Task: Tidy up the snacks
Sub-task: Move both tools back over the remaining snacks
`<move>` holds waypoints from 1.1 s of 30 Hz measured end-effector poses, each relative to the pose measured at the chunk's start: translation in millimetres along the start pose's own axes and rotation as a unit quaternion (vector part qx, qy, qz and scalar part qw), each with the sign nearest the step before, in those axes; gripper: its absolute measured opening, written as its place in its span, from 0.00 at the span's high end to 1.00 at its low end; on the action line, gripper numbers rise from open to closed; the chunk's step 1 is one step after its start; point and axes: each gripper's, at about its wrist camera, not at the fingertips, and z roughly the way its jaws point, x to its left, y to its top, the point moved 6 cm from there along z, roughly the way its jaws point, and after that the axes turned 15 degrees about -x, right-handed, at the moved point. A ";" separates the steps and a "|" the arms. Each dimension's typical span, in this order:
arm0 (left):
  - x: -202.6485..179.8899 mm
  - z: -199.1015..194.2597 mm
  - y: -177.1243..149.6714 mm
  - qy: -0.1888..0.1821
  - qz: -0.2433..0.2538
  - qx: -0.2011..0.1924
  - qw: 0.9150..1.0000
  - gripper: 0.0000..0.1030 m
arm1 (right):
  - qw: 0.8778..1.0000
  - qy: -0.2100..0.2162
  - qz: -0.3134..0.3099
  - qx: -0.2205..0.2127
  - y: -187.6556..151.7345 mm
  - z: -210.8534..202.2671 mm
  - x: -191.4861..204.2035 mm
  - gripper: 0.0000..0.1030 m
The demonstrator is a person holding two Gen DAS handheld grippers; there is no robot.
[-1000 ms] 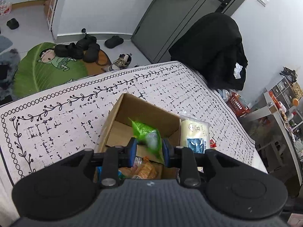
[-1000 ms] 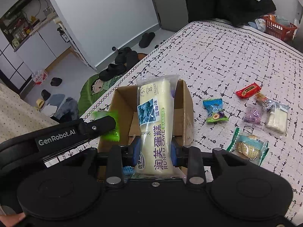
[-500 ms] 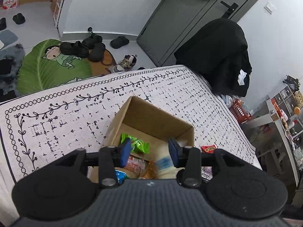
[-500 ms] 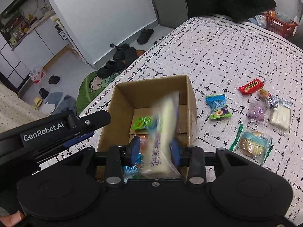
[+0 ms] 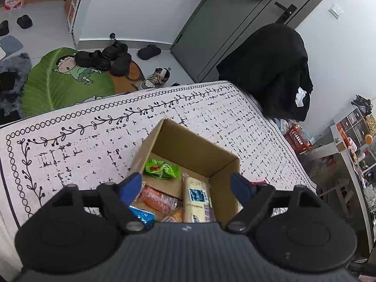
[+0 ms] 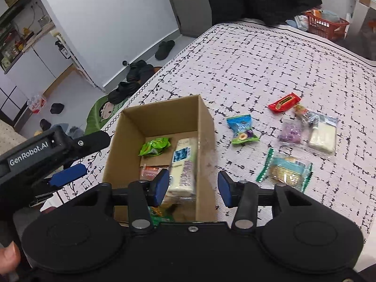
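Observation:
An open cardboard box (image 5: pixel 188 141) (image 6: pixel 162 115) stands on the patterned bedspread. Inside lie a green packet (image 5: pixel 162 169) (image 6: pixel 155 146), a long white cake pack (image 5: pixel 197 199) (image 6: pixel 183 166), an orange snack (image 5: pixel 157 197) and a blue one (image 5: pixel 142 216). My left gripper (image 5: pixel 188 185) is open and empty above the box's near edge. My right gripper (image 6: pixel 193 185) is open and empty over the box's near right wall. Loose snacks lie right of the box: a blue-green candy (image 6: pixel 243 129), a red bar (image 6: pixel 284 102), a purple packet (image 6: pixel 291 131), a white pack (image 6: pixel 323 136), a biscuit pack (image 6: pixel 287 170).
The left gripper's body (image 6: pixel 47 150) shows at the left of the right wrist view. The bed edge (image 5: pixel 70 110) drops to a floor with a green mat (image 5: pixel 65 82) and shoes. A black coat (image 5: pixel 270 70) and a red basket (image 6: pixel 326 23) stand beyond the bed.
Both grippers opened and let go: the green packet and the white cake pack dropped into the box. Both grippers drew back slightly.

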 end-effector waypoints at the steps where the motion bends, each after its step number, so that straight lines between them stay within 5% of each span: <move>1: -1.0 0.0 -0.2 -0.001 0.001 0.000 1.000 0.18 | 1.000 0.000 0.000 -0.001 -0.3 -0.8 -2.9 0.51; 15: -41.4 -0.9 -19.8 -0.016 0.057 0.001 0.998 0.16 | 0.999 -0.023 0.026 -0.030 1.4 -15.7 -73.2 0.25; 33: -116.2 0.2 -60.6 -0.064 0.142 0.015 0.988 0.08 | 0.990 -0.040 0.119 -0.059 -2.4 -25.0 -173.5 0.22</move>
